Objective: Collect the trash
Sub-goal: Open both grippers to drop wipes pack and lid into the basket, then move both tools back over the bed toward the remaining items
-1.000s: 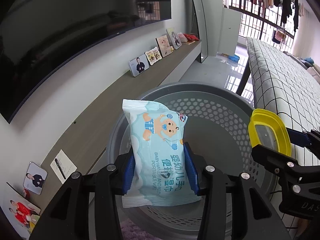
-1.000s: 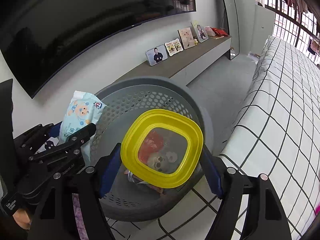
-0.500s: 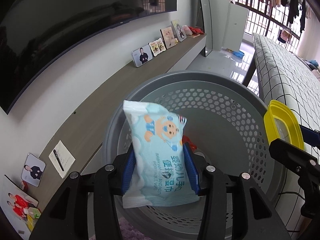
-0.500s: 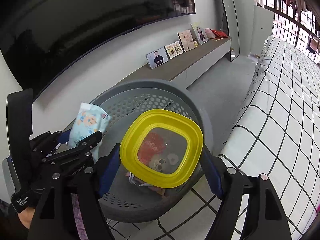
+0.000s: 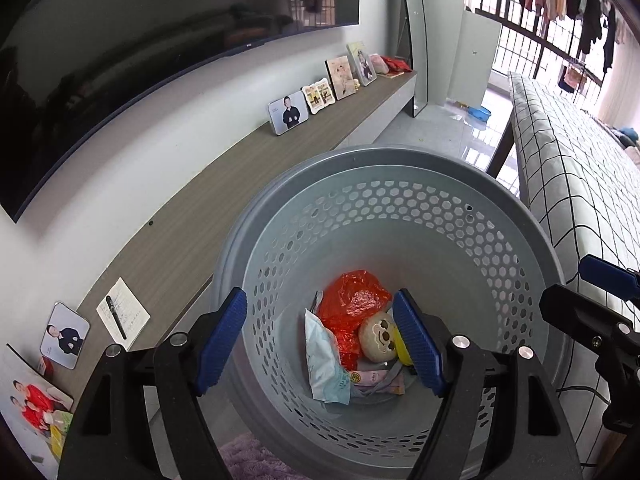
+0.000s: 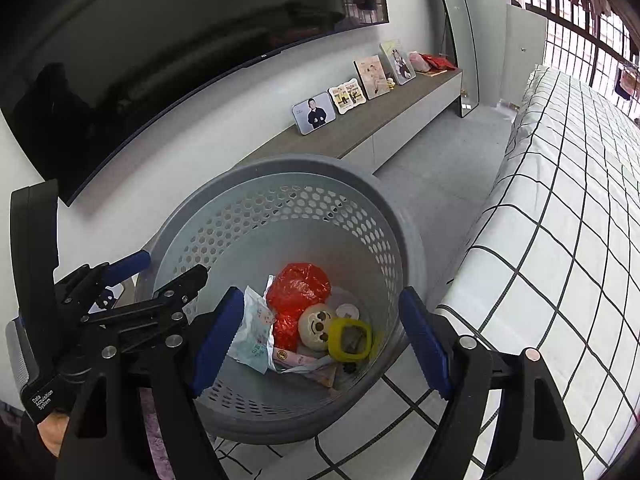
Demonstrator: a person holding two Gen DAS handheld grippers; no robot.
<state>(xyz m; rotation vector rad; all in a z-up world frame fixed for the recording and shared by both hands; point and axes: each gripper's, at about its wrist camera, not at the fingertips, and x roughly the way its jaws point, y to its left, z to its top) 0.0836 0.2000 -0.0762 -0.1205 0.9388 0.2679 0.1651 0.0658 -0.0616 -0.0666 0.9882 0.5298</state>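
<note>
Over grey basket: left gripper jaws just opened wide, empty; right gripper likewise wide, empty. Advise withdrawing straight up, clear of rim.

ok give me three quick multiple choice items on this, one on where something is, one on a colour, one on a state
1. Where does the pale blue wet wipes pack lie?
A. on the wooden shelf
B. inside the grey perforated plastic basket
C. on the checked bed

2. What colour is the rim of the small lidded container in the basket?
A. yellow
B. green
C. white

3. How does the left tool stand?
A. shut on the pack
B. shut on nothing
C. open, holding nothing

Answers: 1 B, the pack rests at the basket's bottom beside the red crumpled plastic bag. 2 A, its rim shows yellow. 3 C, its blue pads stand apart over the basket.
</note>
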